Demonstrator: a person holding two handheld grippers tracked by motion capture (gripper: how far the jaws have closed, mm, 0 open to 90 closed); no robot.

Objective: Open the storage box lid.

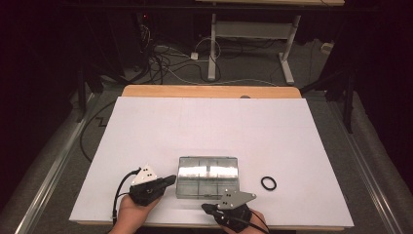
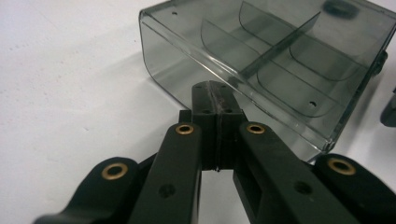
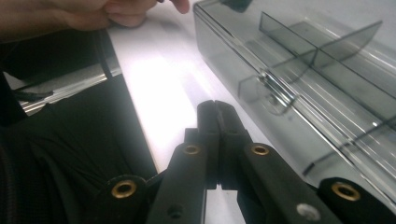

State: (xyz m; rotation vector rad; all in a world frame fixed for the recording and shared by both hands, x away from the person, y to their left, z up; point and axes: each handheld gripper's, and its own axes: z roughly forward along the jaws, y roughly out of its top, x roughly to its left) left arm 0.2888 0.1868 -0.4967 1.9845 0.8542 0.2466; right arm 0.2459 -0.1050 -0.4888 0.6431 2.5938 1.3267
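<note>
Both tongs pressed together, empty: left tongs just beside clear box's left end (long axis left-right), right tongs near its front.

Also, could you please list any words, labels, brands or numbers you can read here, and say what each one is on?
None can be read.
The clear compartment box bears no label or print.
The black ring is plain.
The grey plate on the right tool and the left tool show only holes, no lettering.
</note>
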